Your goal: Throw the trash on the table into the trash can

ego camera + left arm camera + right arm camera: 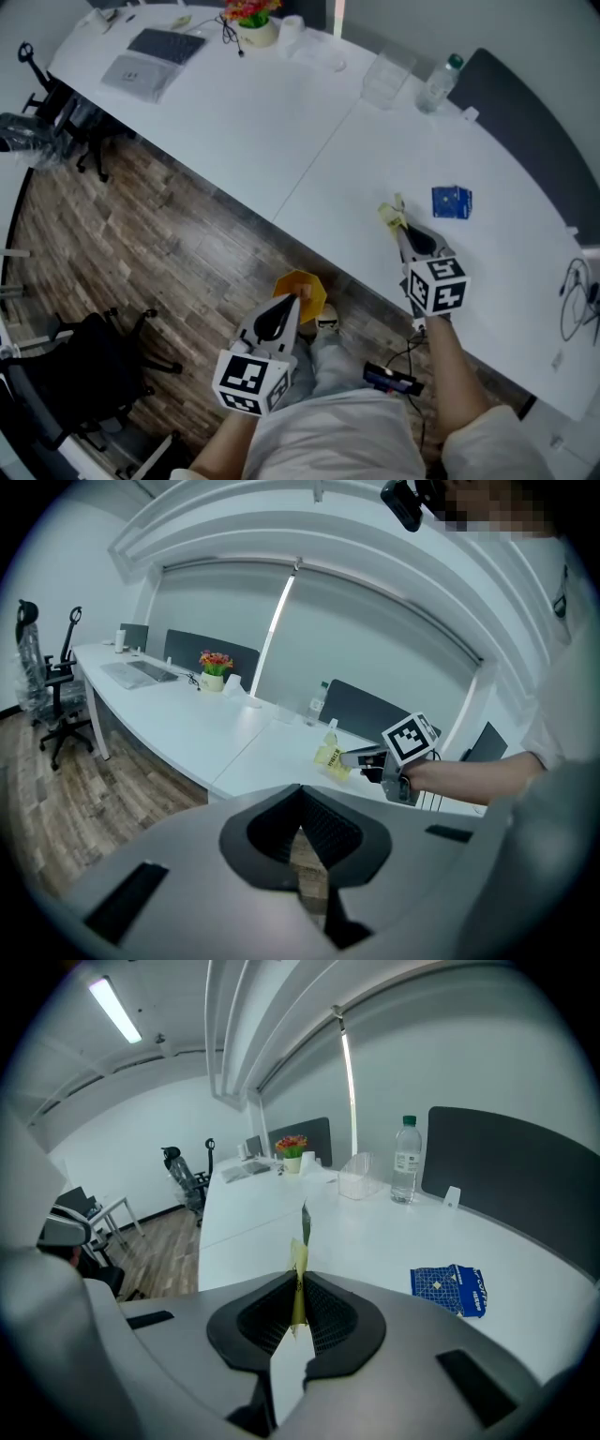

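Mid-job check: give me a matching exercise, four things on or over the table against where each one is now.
1. yellow wrapper
2. blue packet
3. water bottle
4. laptop

A. upright by the dark panel
B. far end, near the flowers
C. pinched in the right gripper's fingers
D. flat on the table, untouched

Pairs: 1-C, 2-D, 3-A, 4-B

This is an office: a long white curved counter (pixel 281 122) carries a laptop (pixel 155 58) and a flower pot (pixel 255 28) at its far end. Dark divider panels (pixel 511 1180) back it, and wheeled office chairs (pixel 54 679) stand on the wood-look floor (pixel 169 253) at the left.
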